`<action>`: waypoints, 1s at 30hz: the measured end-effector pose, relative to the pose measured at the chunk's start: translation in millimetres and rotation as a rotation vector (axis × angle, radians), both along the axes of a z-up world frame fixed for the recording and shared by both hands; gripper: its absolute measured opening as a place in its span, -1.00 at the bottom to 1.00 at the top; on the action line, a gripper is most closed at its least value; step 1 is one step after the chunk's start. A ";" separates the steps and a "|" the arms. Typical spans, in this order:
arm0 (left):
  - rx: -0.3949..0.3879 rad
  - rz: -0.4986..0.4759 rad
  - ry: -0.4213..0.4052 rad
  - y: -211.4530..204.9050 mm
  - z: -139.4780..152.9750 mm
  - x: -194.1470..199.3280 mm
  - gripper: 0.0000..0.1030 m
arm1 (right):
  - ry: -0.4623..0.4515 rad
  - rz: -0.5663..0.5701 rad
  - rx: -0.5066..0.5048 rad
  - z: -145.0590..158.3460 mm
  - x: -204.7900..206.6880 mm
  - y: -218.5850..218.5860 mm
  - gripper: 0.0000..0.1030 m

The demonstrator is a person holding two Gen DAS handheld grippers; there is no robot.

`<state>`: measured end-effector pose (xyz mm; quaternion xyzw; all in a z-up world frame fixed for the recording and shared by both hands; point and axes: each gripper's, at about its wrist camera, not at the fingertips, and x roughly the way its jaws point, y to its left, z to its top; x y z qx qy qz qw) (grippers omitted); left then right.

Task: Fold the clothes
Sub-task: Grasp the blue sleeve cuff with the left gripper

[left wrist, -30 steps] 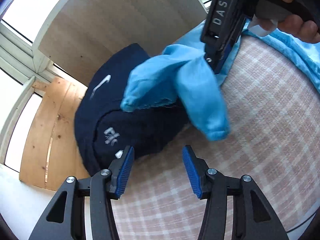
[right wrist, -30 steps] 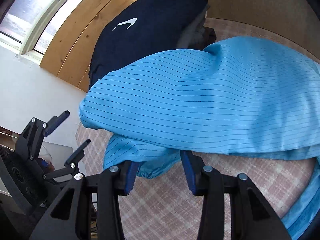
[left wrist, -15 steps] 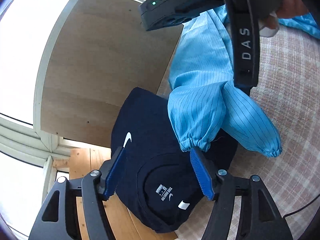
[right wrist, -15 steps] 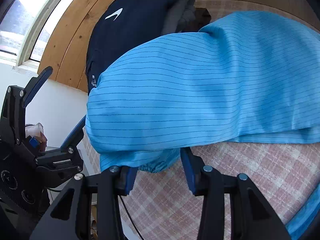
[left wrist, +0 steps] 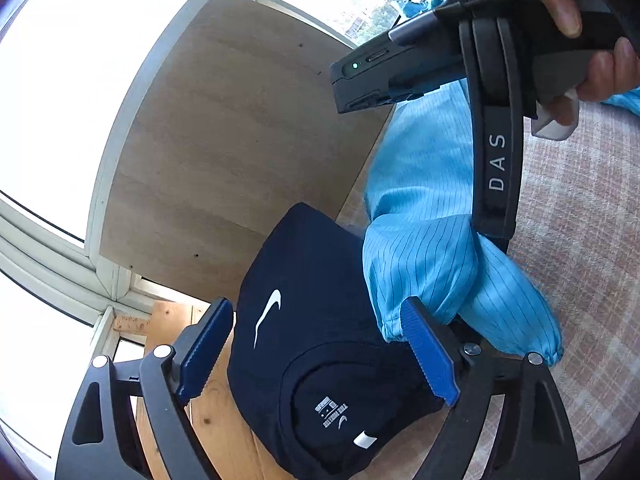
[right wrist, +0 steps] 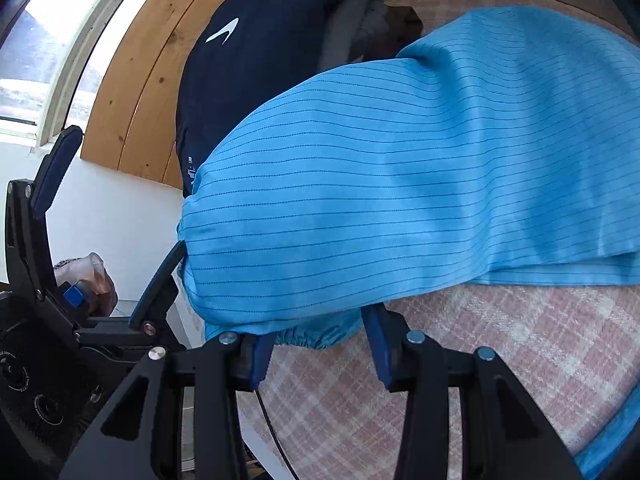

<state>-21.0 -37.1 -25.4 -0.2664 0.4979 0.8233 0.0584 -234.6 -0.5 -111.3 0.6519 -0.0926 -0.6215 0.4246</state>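
Note:
A light blue pin-striped garment [right wrist: 400, 184] lies over the pink plaid cover [right wrist: 512, 360]. My right gripper [right wrist: 318, 350] is shut on a bunched sleeve of it, with the cuff [right wrist: 316, 336] between the pads. In the left wrist view that sleeve [left wrist: 420, 264] hangs folded from the right gripper [left wrist: 492, 236], which a hand holds. My left gripper [left wrist: 316, 354] is open over a folded navy shirt [left wrist: 312, 320] with a white swoosh. Its right finger [left wrist: 430, 354] sits against the hanging cuff. The right wrist view has the left gripper [right wrist: 112, 228] open at the far left.
A wooden board [left wrist: 248, 140] stands behind the navy shirt, with bright windows [left wrist: 60, 100] around it. Light wood planks [right wrist: 136, 80] lie under the shirt at the cover's edge. Grey and dark clothes [right wrist: 360, 28] are piled beside the shirt. A cable [right wrist: 272, 432] runs below the right gripper.
The left gripper has tilted up and moved over the navy shirt. The right gripper has carried the blue sleeve toward it, until the cuff hangs against the left gripper's right finger.

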 end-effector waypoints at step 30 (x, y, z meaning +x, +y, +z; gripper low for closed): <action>0.108 -0.022 -0.294 -4.6 -22.0 -2.5 -0.37 | -0.141 -0.060 -0.154 18.8 26.0 24.6 -0.20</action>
